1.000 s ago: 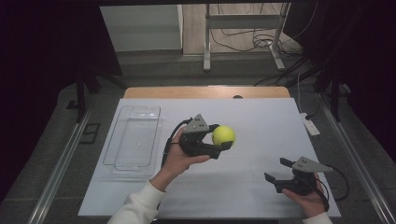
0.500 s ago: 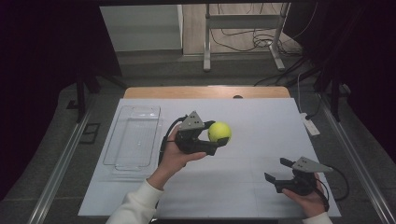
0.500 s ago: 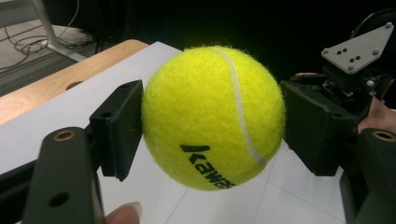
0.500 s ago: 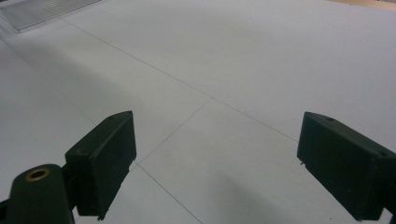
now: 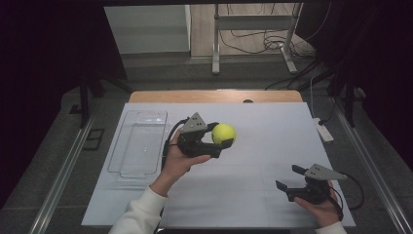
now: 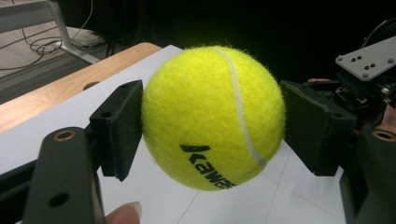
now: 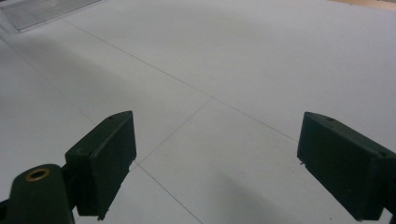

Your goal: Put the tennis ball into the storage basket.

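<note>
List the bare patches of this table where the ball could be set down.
Bare white sheet lies between the tennis ball and the right gripper, and along the far edge. The clear tray takes the left side.

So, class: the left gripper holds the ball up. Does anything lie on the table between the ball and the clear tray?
Nothing visible. The ball sits in the left gripper, and between it and the tray lies bare white table; the gripper and hand are on that side.
</note>
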